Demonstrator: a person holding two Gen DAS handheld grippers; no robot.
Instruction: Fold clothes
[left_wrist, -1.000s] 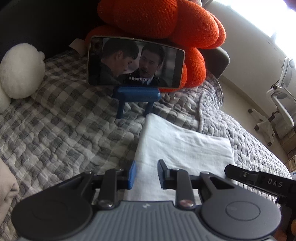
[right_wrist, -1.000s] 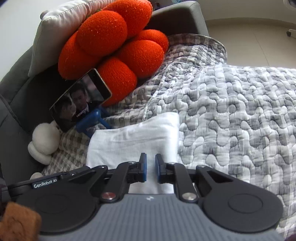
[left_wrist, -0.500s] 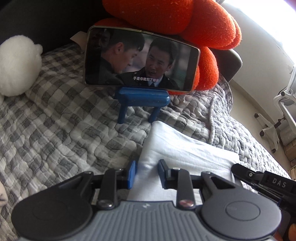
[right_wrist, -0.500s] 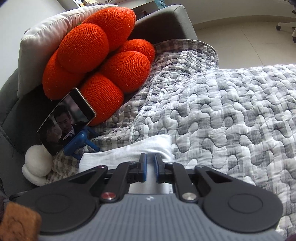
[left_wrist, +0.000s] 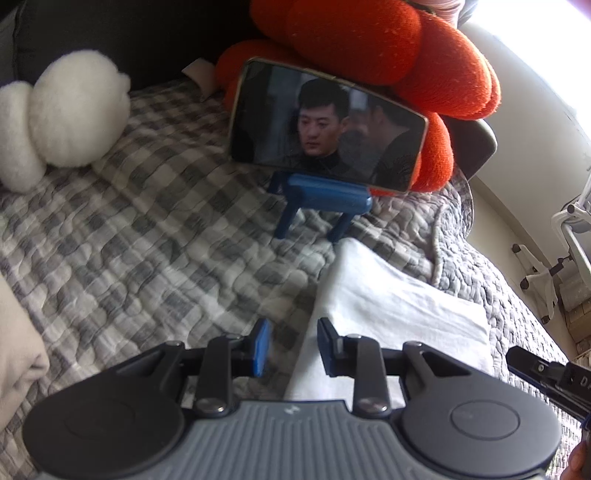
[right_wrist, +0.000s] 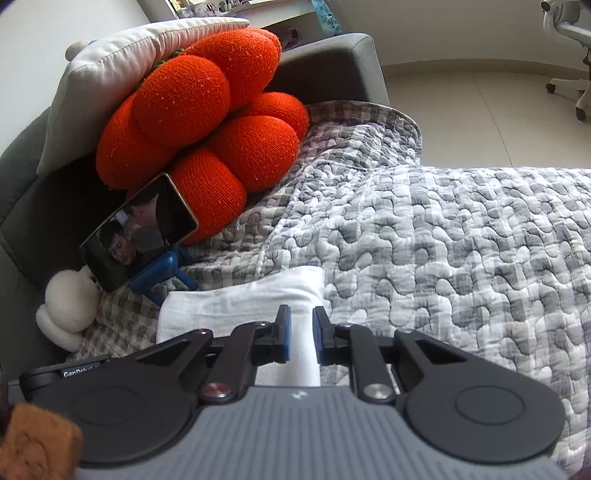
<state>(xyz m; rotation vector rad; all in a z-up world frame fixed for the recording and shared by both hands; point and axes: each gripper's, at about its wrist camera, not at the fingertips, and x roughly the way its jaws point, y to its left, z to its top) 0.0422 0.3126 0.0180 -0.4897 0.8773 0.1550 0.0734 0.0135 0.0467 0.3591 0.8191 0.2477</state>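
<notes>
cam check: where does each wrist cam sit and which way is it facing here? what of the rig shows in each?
Left wrist: rides the left gripper, tilted down at the quilt, phone and white cloth; own fingers show, the other gripper's tip at right.
Right wrist: rides the right gripper, angled down over the cloth toward the orange cushion; own fingers show.
Shared: cloth, phone, blue stand, cushion, white plush, quilt.

White cloth's (right_wrist: 236, 306) near edge hidden under gripper bodies; office chair (left_wrist: 569, 254) cut off at frame edge.
</notes>
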